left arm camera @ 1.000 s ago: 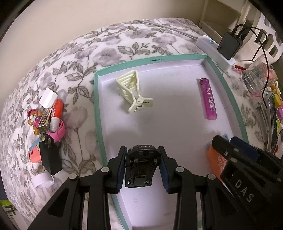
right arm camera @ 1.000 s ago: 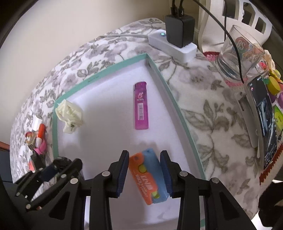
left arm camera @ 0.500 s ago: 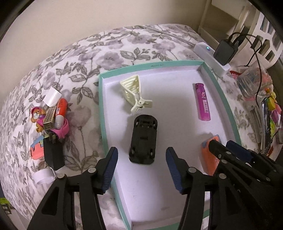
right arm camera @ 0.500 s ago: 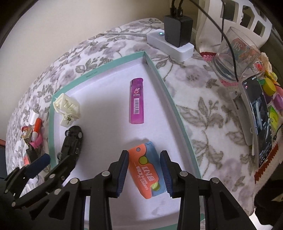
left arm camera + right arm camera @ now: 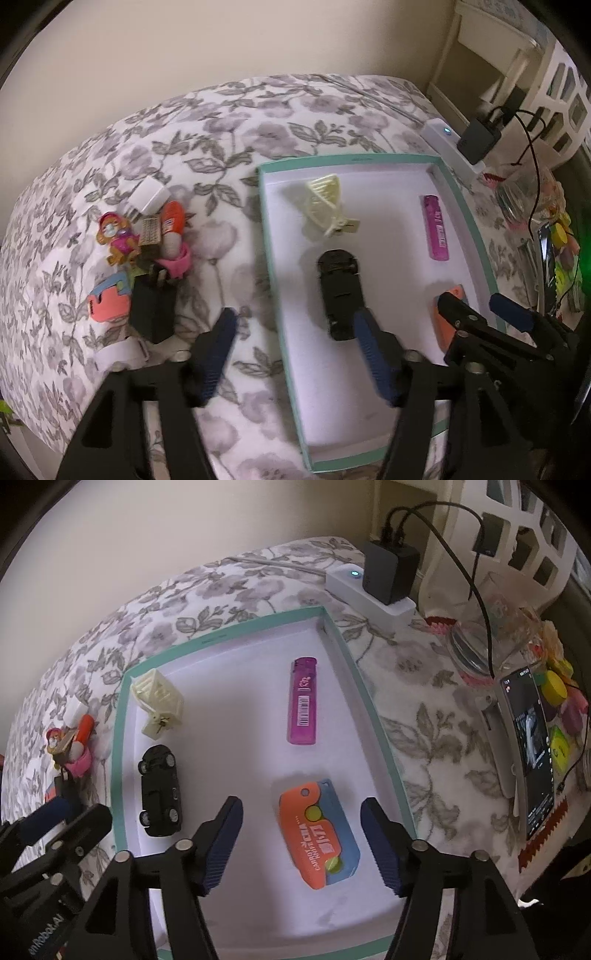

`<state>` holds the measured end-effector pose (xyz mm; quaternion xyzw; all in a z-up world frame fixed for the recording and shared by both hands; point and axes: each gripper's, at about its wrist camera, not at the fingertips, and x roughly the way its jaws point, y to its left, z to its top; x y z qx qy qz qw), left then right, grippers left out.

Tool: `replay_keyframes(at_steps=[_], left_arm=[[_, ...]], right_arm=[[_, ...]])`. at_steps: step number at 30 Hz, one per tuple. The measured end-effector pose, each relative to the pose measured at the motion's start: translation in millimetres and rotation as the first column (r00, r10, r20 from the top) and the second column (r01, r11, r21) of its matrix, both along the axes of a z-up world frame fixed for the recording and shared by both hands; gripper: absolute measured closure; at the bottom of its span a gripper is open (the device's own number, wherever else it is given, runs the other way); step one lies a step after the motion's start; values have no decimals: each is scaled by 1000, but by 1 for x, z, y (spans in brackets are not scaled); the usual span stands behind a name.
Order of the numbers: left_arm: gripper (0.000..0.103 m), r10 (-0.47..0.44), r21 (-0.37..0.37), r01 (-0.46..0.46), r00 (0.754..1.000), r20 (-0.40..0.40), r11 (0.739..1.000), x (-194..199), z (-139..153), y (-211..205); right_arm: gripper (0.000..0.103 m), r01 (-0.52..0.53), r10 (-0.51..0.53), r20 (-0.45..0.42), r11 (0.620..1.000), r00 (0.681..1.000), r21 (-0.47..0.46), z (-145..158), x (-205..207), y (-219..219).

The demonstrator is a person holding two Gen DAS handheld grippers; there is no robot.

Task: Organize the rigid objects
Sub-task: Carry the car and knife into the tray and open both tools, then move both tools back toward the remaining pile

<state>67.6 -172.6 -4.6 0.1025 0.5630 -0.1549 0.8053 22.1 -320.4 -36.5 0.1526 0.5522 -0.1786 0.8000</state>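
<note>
A teal-rimmed white tray holds a black toy car, a cream clip, a purple lighter and an orange-and-blue card. My left gripper is open and empty, above the tray's left rim, just behind the car. My right gripper is open, with the card lying flat in the tray between its fingers, untouched.
Left of the tray lies a pile on the floral cloth: a cartoon figure, an orange tube, a pink band, a black charger and a coral piece. To the right stand a power strip, a glass and a phone.
My left gripper released the toy car in the tray, opened and pulled back to the left. My right gripper opened and let go of the orange-and-blue card, which now lies flat.
</note>
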Motion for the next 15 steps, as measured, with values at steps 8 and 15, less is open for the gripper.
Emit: replay_keyframes(at_steps=[8, 15], left_arm=[[17, 57, -31, -57, 998, 5, 998, 0, 1, 40], [16, 142, -41, -142, 990, 11, 989, 3, -2, 91]], right_arm=[[15, -27, 27, 17, 999, 999, -30, 3, 1, 10], [4, -58, 59, 27, 997, 998, -49, 5, 4, 22]])
